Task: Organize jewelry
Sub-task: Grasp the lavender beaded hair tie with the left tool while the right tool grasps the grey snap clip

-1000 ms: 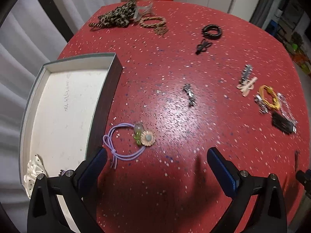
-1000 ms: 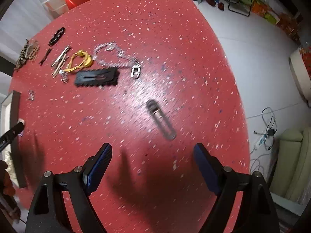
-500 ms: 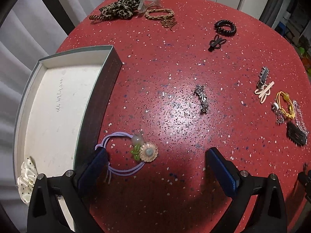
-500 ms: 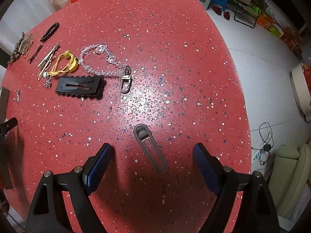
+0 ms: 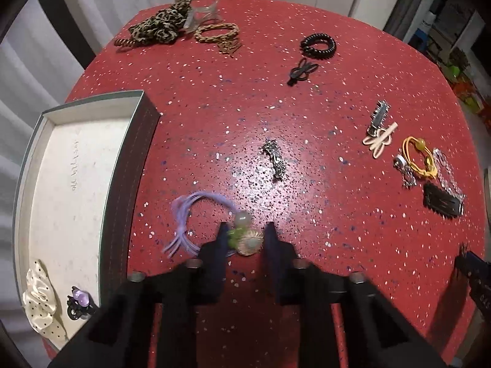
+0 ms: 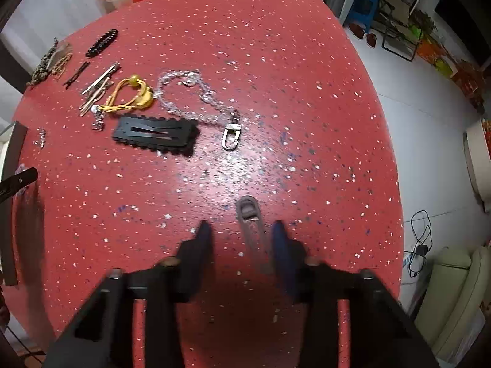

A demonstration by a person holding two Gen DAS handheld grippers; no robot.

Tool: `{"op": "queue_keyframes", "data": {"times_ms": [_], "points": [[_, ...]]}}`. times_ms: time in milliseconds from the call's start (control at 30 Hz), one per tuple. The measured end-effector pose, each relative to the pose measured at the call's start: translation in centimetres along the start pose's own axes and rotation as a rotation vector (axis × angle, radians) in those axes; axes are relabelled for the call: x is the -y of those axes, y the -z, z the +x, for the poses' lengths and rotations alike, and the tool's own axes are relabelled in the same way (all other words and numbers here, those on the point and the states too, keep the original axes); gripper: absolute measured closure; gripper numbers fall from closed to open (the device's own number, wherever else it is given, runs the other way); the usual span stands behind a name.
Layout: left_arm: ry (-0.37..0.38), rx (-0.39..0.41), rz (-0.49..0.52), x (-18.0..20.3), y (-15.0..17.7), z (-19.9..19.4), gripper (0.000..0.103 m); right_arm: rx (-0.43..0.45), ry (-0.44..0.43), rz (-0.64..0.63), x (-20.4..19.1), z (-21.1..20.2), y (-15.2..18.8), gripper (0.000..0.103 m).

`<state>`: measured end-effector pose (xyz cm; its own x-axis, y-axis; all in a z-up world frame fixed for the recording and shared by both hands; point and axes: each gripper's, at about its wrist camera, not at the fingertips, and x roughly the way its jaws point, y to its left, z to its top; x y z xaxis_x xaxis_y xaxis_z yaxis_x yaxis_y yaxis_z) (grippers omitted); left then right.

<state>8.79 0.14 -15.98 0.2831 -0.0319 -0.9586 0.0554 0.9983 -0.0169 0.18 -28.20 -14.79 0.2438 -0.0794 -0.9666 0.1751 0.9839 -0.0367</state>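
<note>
A purple hair tie [image 5: 196,205] with a flower charm [image 5: 250,240] lies on the red table beside the open grey box [image 5: 135,153]. My left gripper [image 5: 245,230] points down over it, jaws closing, the pads touching both sides of the charm. A grey hair clip [image 6: 250,214] lies between the fingers of my right gripper [image 6: 241,230], whose jaws are closing. The clip rests against the right finger [image 6: 280,239], and a gap separates it from the left one. The box holds a white dotted scrunchie [image 5: 40,300] and a small purple clip [image 5: 78,302].
Scattered on the table are a black snap clip [image 6: 155,135], a crystal chain with clasp [image 6: 196,98], a yellow cord tie [image 6: 132,95], a small silver clip [image 5: 274,159], a black coil tie [image 5: 317,44] and a leopard scrunchie [image 5: 159,24]. The table edge and floor lie right.
Both grippers have gone from wide to narrow. The left fingers have come in on the flower charm and the tie has shifted right; the right fingers have drawn in around the grey clip.
</note>
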Motion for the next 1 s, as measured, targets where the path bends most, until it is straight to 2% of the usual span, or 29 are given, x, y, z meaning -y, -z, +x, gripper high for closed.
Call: {"op": "queue_keyframes", "data": {"times_ms": [33, 67, 500, 1000], "points": [[0.010, -0.004, 0.005, 0.0, 0.0, -0.1, 0.088, -0.001, -0.010, 0.001, -0.1, 0.0, 0.0, 0.078], [0.016, -0.007, 0.009, -0.1, 0.1, -0.1, 0.088, -0.002, -0.010, 0.000, -0.2, -0.1, 0.1, 0.086], [0.141, -0.010, 0.011, -2.0, 0.8, -3.7, 0.088, -0.022, -0.046, 0.041, -1.4, -2.2, 1.4, 0.087], [0.204, 0.006, 0.090, -1.8, 3.1, -9.2, 0.088, -0.046, -0.120, 0.089, -3.6, -5.5, 2.9, 0.087]]}}
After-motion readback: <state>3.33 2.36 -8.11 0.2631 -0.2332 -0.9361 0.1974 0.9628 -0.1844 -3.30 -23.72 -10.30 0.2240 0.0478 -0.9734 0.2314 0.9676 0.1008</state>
